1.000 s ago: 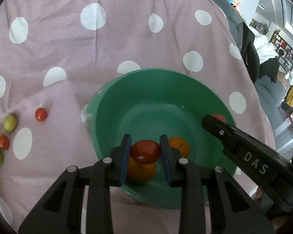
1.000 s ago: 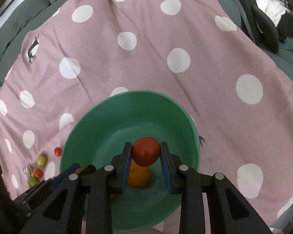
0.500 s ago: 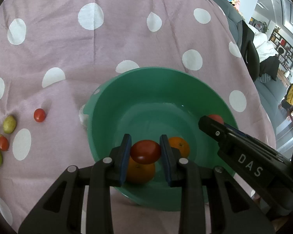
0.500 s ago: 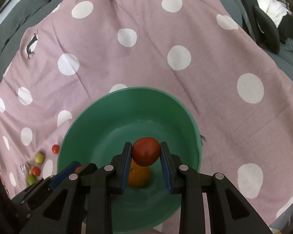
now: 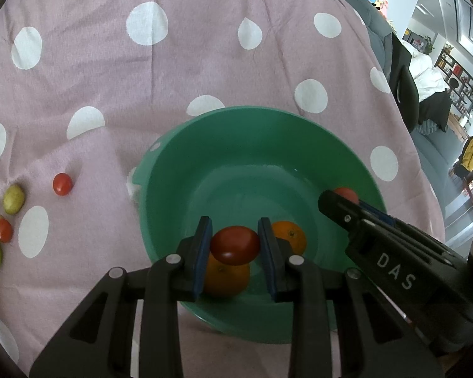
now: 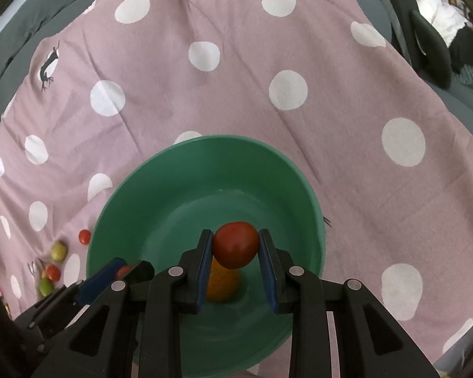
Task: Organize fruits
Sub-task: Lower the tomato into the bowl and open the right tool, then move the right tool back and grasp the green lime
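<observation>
In the left wrist view we hold a tomato (image 5: pixel 235 245) clamped in the left gripper (image 5: pixel 235 250) over the green bowl (image 5: pixel 299 145) and should lower it beside the oranges (image 5: pixel 289 239) before releasing, while in the right wrist view our right gripper (image 6: pixel 235 250) likewise pinches a second tomato (image 6: pixel 235 245) above the bowl, best released low and gently so nothing bruises.

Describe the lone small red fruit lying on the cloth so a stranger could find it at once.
Start at the green bowl on the pink polka-dot cloth and look left of its rim. The small red fruit lies alone there, nearer the bowl than the cluster of fruits at the cloth's left edge. Unlike the cluster's pieces, it touches nothing.
</observation>
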### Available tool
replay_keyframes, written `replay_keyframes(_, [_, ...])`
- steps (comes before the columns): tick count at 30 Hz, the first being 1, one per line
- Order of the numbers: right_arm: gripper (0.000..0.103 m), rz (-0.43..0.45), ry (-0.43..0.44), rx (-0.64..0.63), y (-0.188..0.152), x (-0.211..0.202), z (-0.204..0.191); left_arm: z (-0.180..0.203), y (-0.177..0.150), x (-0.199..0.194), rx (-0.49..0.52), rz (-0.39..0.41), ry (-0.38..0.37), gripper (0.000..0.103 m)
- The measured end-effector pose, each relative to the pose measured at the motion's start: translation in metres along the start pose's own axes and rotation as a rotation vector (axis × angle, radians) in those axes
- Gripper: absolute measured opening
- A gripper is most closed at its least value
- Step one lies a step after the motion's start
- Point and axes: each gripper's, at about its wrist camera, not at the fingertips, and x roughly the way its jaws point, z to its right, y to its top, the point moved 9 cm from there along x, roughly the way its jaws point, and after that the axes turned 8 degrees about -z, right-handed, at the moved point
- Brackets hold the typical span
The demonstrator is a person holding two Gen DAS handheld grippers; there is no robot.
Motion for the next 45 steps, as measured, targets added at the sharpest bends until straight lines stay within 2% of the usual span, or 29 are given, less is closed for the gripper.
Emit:
replay_keyframes(11, [0.031, 0.0, -0.004, -0.006, -0.001, 0.002, -0.002, -0.003, 0.0, -0.001, -0.008, 0.006, 0.001, 0.03])
replay_keyframes(13, [0.031, 0.002, -0.012, -0.007, 0.0, 0.002, -0.001, -0.006, 0.002, -0.002, -0.024, 0.015, 0.006, 0.04])
replay_keyframes(16, [0.031, 0.014, -0.008, -0.011, 0.0, 0.0, 0.0, -0.009, 0.004, -0.01, -0.031, 0.034, -0.001, 0.046])
replay_keyframes(18, [0.031, 0.019, 0.004, -0.008, -0.001, -0.001, -0.001, -0.012, 0.005, -0.019, -0.037, 0.054, 0.009, 0.053])
replay_keyframes(22, [0.041, 0.032, 0.013, -0.021, 0.0, -0.004, -0.006, -0.018, 0.006, -0.035, -0.039, 0.088, 0.006, 0.063])
replay_keyframes(25, [0.044, 0.045, 0.021, -0.044, 0.0, -0.008, -0.014, -0.029, 0.006, -0.051, -0.053, 0.12, 0.01, 0.064])
replay_keyframes(28, [0.046, 0.063, 0.02, -0.073, 0.0, -0.013, -0.023, -0.046, 0.002, -0.069, -0.08, 0.143, 0.024, 0.071])
replay_keyframes(31, [0.053, 0.077, 0.016, -0.093, 0.0, -0.015, -0.03, -0.069, -0.004, -0.085, -0.115, 0.163, 0.042, 0.074])
replay_keyframes(38, [0.053, 0.106, 0.031, -0.15, -0.002, -0.022, -0.06, -0.14, -0.028, -0.124, -0.214, 0.188, 0.134, 0.077])
replay_keyframes(42, [0.053, 0.12, 0.056, -0.208, -0.008, -0.025, -0.089, -0.181, -0.044, -0.146, -0.26, 0.199, 0.183, 0.078])
replay_keyframes(45, [0.053, 0.128, 0.072, -0.27, -0.016, -0.024, -0.117, -0.213, -0.059, -0.158, -0.313, 0.235, 0.234, 0.08])
